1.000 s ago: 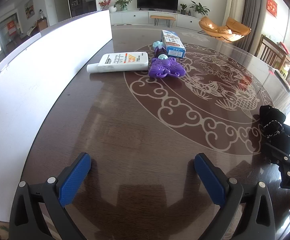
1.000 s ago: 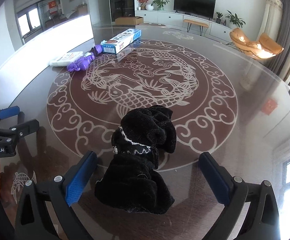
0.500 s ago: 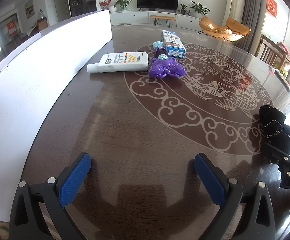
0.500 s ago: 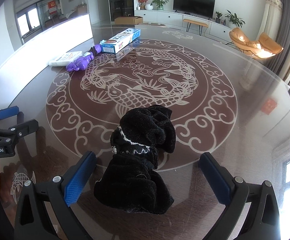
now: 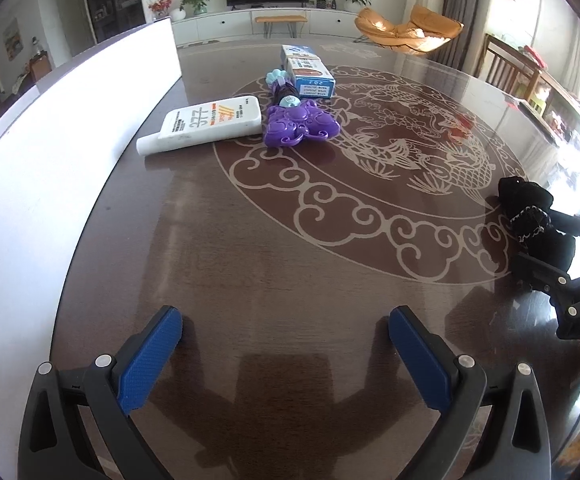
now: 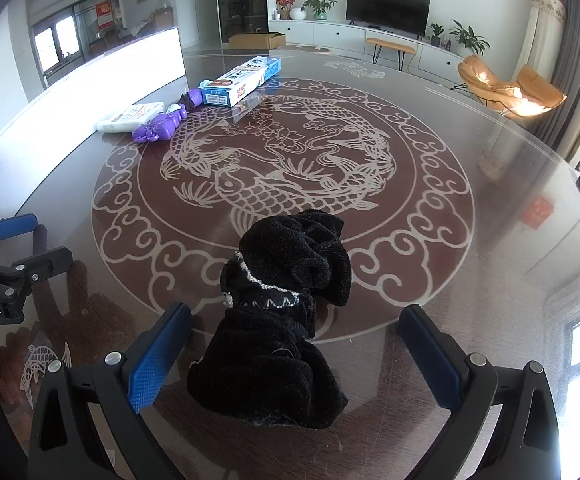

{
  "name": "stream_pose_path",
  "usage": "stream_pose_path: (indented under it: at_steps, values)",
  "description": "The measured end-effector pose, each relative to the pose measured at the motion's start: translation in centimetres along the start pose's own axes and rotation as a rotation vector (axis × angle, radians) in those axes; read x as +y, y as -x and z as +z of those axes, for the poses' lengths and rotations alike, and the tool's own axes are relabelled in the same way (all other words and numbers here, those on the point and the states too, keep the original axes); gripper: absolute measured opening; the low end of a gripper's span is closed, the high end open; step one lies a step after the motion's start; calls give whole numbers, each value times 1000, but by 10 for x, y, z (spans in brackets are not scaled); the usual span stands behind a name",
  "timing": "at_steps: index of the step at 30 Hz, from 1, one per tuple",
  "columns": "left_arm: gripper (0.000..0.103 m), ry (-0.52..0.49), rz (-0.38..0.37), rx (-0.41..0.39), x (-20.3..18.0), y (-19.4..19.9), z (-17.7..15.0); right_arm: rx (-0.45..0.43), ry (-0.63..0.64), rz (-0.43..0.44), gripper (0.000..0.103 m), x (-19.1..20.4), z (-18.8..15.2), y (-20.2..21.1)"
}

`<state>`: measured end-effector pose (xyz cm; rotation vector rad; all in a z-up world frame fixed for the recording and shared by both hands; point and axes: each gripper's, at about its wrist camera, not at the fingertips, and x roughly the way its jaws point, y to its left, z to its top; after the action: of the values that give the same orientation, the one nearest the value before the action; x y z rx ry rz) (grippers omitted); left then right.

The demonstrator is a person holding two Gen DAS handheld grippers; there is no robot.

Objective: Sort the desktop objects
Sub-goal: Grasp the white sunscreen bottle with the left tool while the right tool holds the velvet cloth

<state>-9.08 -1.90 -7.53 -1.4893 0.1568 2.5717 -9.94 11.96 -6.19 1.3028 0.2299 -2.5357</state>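
While both hand-held grippers stood apart, our right hand-held gripper [image 6: 295,354] straddled the black velvet pouch [image 6: 284,316] on the near bench [image 6: 489,280]; our left hand-held gripper [image 5: 286,350] held nothing. We judged the limp pouch might bunch and slip on the glossy surface.

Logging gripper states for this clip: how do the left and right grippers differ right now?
The right gripper has the black cloth bundle lying between its jaws, untouched; the left gripper has only bare table between its jaws. The right gripper points at that bundle just ahead; the left gripper faces the white bottle and purple toy far across the table. Both are open, with blue pads.
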Motion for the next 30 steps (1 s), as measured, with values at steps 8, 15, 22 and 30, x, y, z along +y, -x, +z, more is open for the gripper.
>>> stream_pose_path:
  at_steps: [8, 15, 22, 30]
  values:
    - [103, -238, 105, 78, 33, -27, 87, 0, 0, 0, 103, 0, 0, 0]
    - [103, -315, 151, 95, 42, -62, 130, 0, 0, 0, 103, 0, 0, 0]
    - [103, -345, 172, 22, 37, -76, 153, 0, 0, 0, 103, 0, 0, 0]
    - [103, -120, -70, 152, 56, -86, 146, 0, 0, 0, 103, 0, -1, 0]
